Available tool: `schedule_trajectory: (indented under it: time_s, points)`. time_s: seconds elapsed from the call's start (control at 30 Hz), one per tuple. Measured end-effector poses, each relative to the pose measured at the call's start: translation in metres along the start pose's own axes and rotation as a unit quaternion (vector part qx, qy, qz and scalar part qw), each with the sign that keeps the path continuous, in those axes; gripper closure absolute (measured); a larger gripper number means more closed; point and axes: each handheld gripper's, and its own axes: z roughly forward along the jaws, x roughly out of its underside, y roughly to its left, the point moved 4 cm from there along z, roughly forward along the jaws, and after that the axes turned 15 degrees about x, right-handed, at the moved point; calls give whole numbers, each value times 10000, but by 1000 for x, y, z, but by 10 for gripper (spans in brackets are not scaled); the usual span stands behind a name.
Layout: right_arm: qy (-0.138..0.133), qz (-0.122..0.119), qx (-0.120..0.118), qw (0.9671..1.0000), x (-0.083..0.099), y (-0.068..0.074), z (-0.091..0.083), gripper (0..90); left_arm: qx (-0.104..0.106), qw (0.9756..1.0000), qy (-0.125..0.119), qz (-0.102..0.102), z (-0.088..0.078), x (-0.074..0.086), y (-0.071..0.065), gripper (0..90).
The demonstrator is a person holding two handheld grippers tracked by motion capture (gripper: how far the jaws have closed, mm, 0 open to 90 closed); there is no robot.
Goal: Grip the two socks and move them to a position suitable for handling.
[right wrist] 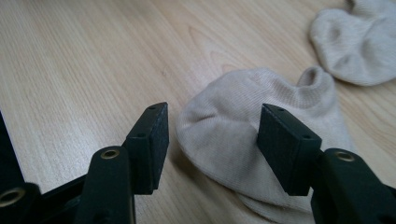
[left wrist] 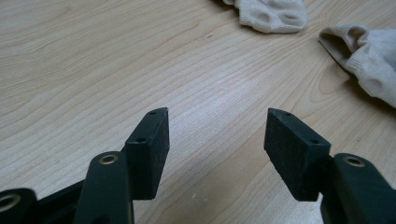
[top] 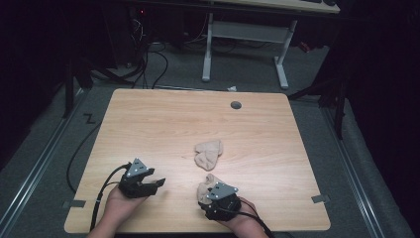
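Both sets of jaws are held spread. The near sock [right wrist: 252, 154] is seen partly between the right gripper [right wrist: 212, 140] jaws on the desk [top: 163, 124]; bare wood is framed by the left gripper [left wrist: 215, 144], the far sock [top: 208, 152] beyond.

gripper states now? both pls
Left gripper: open, nothing between the jaws, over the bare wooden table.
Right gripper: open, jaws either side of a crumpled beige fabric sock, not clamped.
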Motion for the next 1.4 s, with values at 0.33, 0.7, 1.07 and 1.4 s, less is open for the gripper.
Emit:
schedule_trajectory:
  time_s: [0.33, 0.7, 1.07, 1.4]
  points:
    - [-17, -120, 205, 9997, 1, -2, 3, 783, 16, 10000, 40, 16, 3, 0, -1, 409]
    - [-845, 670, 503, 9929, -15, -30, -26, 866, 85, 9999, 43, 36, 5, -1, -5, 420]
    - [-801, 1815, 987, 9751, 10, -89, -32, 787, 141, 9999, 11, 35, 4, -2, -9, 424]
    - [-730, 1894, 1571, 9665, 25, -114, -36, 640, 221, 9998, 0, 6, 5, -3, -13, 423]
